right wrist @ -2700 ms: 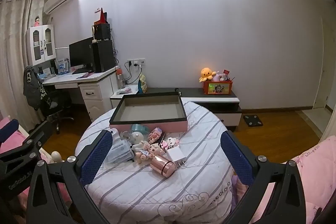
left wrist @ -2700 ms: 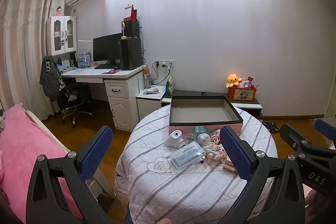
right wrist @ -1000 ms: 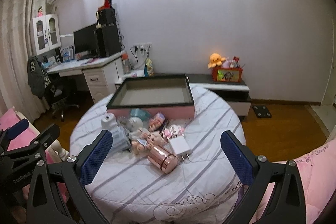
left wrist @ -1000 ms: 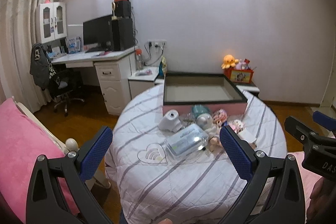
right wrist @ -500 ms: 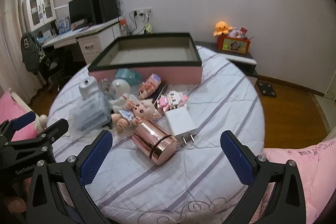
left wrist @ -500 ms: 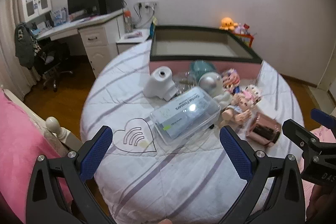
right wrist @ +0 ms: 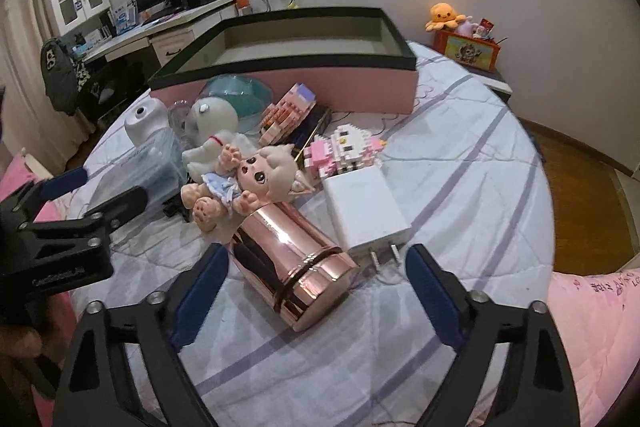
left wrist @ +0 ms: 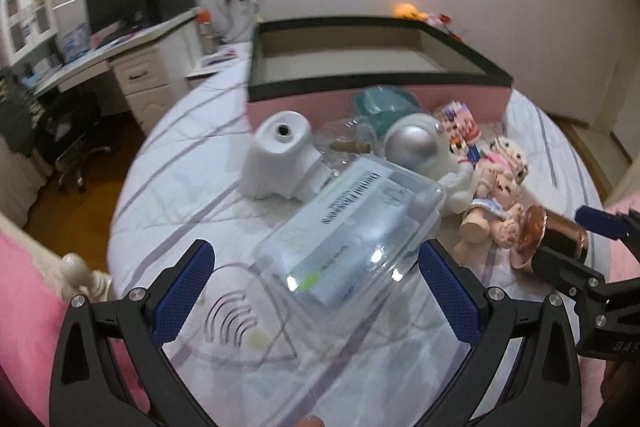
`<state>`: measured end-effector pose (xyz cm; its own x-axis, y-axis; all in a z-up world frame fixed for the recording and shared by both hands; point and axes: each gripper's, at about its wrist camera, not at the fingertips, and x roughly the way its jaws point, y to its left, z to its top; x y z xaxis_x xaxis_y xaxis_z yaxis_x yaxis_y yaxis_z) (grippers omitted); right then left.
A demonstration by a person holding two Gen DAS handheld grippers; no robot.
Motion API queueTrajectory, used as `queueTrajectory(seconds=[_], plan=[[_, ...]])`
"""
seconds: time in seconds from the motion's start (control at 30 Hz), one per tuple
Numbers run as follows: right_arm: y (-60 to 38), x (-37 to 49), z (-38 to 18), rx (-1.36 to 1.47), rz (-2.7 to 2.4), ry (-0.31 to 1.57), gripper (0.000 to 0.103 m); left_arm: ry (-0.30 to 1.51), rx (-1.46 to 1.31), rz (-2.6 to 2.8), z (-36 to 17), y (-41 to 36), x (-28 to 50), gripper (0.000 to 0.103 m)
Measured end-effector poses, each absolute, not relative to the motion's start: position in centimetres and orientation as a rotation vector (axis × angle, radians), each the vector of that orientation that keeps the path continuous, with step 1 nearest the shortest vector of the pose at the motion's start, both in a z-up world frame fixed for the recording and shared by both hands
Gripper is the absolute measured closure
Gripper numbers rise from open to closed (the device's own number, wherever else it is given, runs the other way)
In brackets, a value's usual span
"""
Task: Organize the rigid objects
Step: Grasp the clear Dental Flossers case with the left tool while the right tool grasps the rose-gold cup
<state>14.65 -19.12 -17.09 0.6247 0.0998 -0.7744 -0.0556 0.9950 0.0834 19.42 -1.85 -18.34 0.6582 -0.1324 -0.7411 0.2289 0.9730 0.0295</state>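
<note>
Pink-sided box (right wrist: 352,83) with a black rim, at the far side of the round striped table (right wrist: 460,163), lid off, pale floor bare as far as can be seen. Clear plastic case (left wrist: 352,223) nearer, flat on the cloth, closed over a printed card and pale contents, too blurred to name. Just behind it: white cylinder gadget (left wrist: 280,159), teal cup (left wrist: 380,105) partly hidden, silver-domed white toy (left wrist: 416,147). To the right: doll in a blue dress (right wrist: 244,179) leaning on the end of a rose-gold canister (right wrist: 292,259), on its side, capped, contents unseen. Beside the canister, touching or nearly so: white plug charger (right wrist: 364,207); behind that, pink-and-white brick figure (right wrist: 340,151) and a second brick model (right wrist: 288,111).

Left gripper (left wrist: 316,291) released, jaws wide, either side of the near end of the plastic case, pads not pressing it. Right gripper (right wrist: 316,287) likewise unclenched though just narrowed, jaws flanking the canister's cap end, clear gaps at both pads.
</note>
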Motion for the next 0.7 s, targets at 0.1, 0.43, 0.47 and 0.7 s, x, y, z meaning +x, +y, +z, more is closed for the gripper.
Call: queueTrajectory(seconds=[0.1,0.43,0.47,0.7], plan=[[-18.7,14.9,-17.4,0.058,0.107,0.901,0.024,0.847,0.137,-0.245,-19.1,-2.4,20.7,0.0],[-18.7,15.7,-17.7,0.05,0.124,0.907,0.039,0.895,0.034,-0.342,-19.1,-1.6,22.0,0.012],[-18.6,15.7,-17.7,0.051,0.125,0.908,0.039,0.892,0.032,-0.339,-19.1,-1.5,22.0,0.013],[-18.9,15.3,-17.5,0.076,0.147,0.904,0.046,0.858,0.058,-0.293,-18.2,-1.1,20.1,0.024]])
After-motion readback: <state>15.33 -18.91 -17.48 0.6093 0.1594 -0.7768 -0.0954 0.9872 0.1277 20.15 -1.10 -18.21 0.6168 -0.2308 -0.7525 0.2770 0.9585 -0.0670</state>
